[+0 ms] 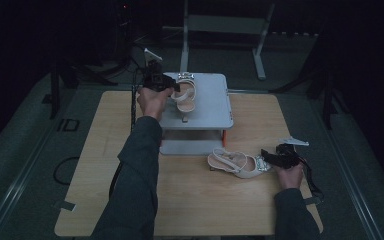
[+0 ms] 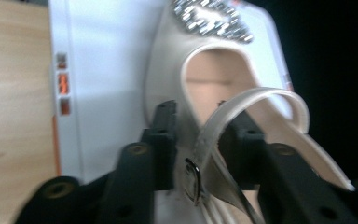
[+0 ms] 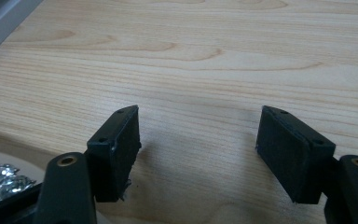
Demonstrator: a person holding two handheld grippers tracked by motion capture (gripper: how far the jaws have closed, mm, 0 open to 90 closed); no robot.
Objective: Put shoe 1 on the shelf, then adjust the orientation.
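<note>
Wooden tabletop (image 1: 190, 200) | left claw (image 2: 198, 140) part-open astride sandal (image 2: 200, 88) on grey stand (image 1: 215, 107), far edge | right claw (image 3: 198, 144) wide, empty | withdraw straight, avoid snagging strap (image 2: 242, 100)

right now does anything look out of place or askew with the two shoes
One thing: the pair is split. One white shoe sits upright on the grey stand between the left gripper fingers, while the other shoe lies tipped on its side on the wooden table by the right gripper. No damage shows.
</note>
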